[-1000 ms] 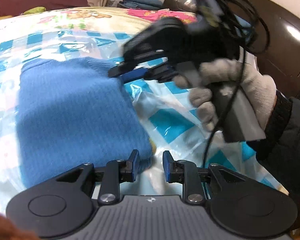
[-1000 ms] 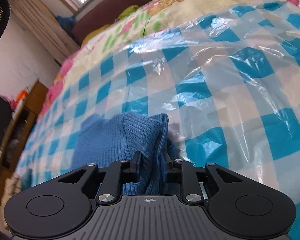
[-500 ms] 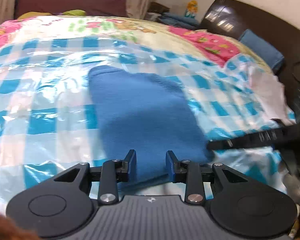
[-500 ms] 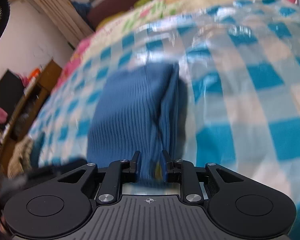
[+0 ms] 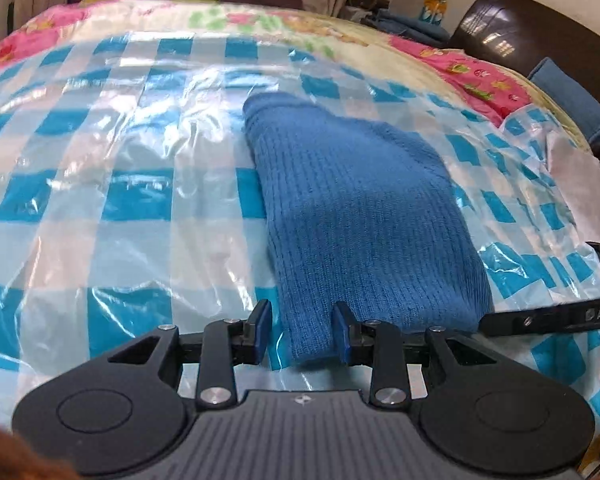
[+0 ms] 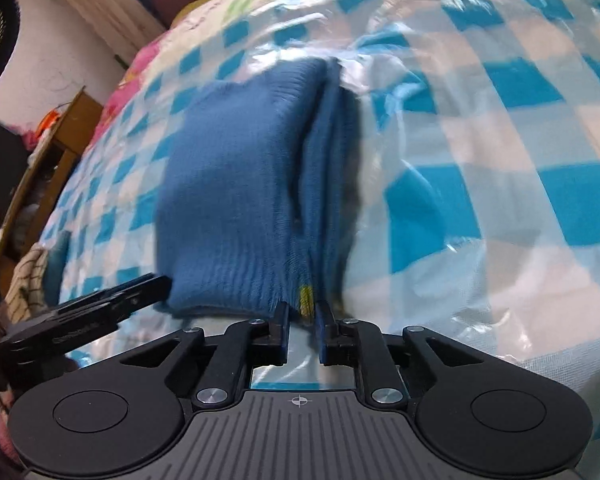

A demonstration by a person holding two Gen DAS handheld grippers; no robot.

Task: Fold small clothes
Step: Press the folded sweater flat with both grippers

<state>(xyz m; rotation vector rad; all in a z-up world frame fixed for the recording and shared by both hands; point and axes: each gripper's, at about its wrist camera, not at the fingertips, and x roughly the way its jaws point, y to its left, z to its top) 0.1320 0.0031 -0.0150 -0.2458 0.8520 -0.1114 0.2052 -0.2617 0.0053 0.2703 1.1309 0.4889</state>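
Both claws have swung to the sweater's near edge.
Left claw [image 5: 300, 330] spread around blue sweater [image 5: 364, 208]; right claw [image 6: 303, 330] pinches its hem on the bed [image 5: 100, 184].

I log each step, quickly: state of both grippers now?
Left gripper: open, around the blue sweater edge.
Right gripper: shut on the blue sweater.

We read only one clear scrap of lettering: "DAS", in pale capitals on the black finger of the right gripper [image 5: 556, 316] at the right edge of the left wrist view, cut off by the frame. In the right wrist view, the left gripper [image 6: 88, 320] at lower left bears embossed lettering too blurred to read.
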